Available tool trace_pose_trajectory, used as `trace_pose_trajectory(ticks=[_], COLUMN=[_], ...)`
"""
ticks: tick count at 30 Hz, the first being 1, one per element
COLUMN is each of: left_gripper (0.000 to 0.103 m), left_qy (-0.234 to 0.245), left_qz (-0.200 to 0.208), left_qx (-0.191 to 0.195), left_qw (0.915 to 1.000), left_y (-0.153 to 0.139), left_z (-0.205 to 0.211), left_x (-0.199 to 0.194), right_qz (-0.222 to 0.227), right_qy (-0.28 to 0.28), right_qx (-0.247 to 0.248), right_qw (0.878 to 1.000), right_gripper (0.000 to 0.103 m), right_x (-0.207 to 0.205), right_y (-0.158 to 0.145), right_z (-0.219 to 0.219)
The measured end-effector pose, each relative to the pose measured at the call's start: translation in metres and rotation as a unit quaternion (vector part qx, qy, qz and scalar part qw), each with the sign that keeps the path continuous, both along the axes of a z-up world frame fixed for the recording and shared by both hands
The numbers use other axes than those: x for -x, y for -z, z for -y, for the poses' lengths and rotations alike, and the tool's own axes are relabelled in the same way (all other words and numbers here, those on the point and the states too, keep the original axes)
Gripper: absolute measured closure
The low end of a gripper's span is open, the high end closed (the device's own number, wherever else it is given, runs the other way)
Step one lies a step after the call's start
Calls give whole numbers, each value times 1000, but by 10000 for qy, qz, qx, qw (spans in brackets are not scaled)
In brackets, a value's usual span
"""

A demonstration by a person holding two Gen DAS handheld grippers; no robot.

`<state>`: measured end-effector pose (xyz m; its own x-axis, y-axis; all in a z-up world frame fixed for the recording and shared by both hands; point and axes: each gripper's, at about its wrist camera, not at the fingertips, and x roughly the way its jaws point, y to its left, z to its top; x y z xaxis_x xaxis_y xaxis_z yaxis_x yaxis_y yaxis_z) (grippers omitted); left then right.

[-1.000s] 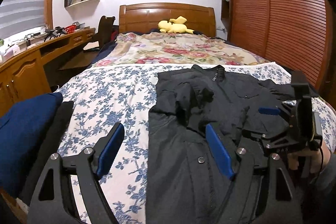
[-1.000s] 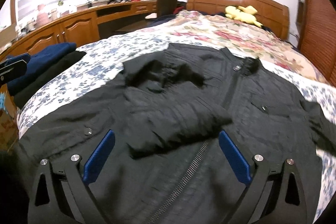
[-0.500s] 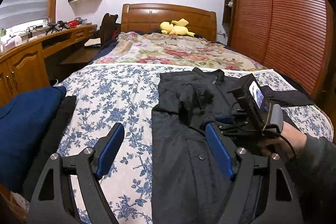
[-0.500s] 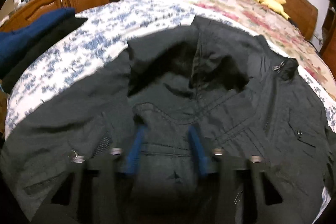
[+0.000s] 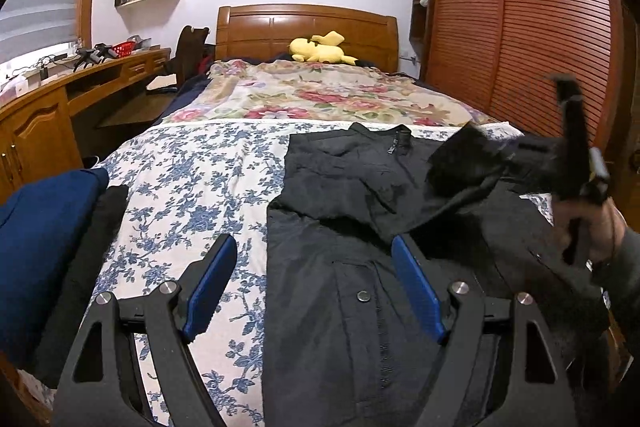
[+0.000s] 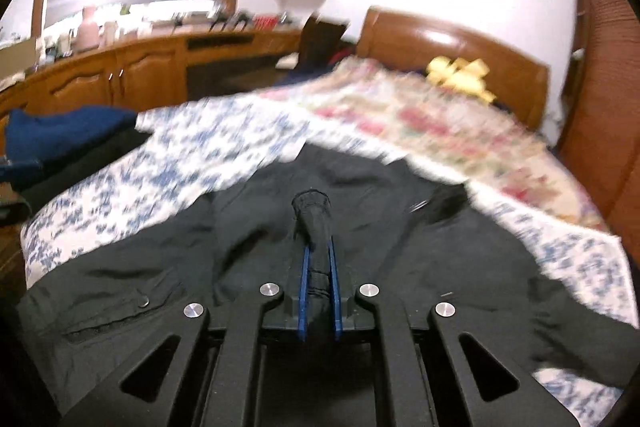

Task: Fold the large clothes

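A black jacket [image 5: 360,227] lies spread front-up on the blue-flowered bedspread [image 5: 192,179]. My left gripper [image 5: 314,247] hovers open over the jacket's left edge, with nothing between its blue pads. My right gripper [image 6: 319,247] has its jaws closing, and the pads press on a bunched black sleeve [image 6: 312,207] whose cuff sticks out past the fingertips. In the left wrist view that sleeve [image 5: 460,163] hangs lifted above the jacket's right side, with the right gripper [image 5: 576,163] blurred behind it in a person's hand [image 5: 600,227].
A folded blue garment [image 5: 40,235] and a black one [image 5: 92,259] lie at the bed's left edge. A yellow plush toy [image 5: 320,49] rests by the headboard. A wooden desk [image 5: 40,107] runs along the left, and a slatted wardrobe [image 5: 520,27] stands at the right.
My right gripper came down on the folded sleeve, closed on it and lifted it up and to the right. The left gripper stayed open and hardly moved.
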<state>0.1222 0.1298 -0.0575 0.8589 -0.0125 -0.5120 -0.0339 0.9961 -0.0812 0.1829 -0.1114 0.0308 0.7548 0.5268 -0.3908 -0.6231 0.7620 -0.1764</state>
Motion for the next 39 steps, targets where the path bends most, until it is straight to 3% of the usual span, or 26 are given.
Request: trace_pose_trajectory(ticks=[5, 13, 19, 26, 30, 39], left_gripper=[23, 23, 23, 23, 23, 23], left_qy=[75, 182, 283, 388, 502, 861], left_qz=[4, 51, 34, 28, 48, 74], left_qx=[-13, -10, -16, 4, 25, 81], left_qw=[10000, 9998, 9996, 9992, 9987, 9962], left_y=[-2, -5, -5, -4, -5, -8], left_z=[9, 22, 32, 45, 58, 101], left_x=[-2, -3, -6, -7, -8, -22], right_qz=[60, -906, -1240, -1396, -1513, -1221], right_qy=[306, 478, 579, 837, 945, 1110], right_qx=[-198, -59, 1, 101, 142, 100], right_qw=[9993, 9947, 9906, 9866, 9839, 9862], right_gripper=[95, 95, 94, 87, 76, 63], right_x=[29, 47, 70, 88, 93, 106], right_y=[5, 59, 81, 77, 69, 50], right_z=[34, 38, 47, 66, 71, 100])
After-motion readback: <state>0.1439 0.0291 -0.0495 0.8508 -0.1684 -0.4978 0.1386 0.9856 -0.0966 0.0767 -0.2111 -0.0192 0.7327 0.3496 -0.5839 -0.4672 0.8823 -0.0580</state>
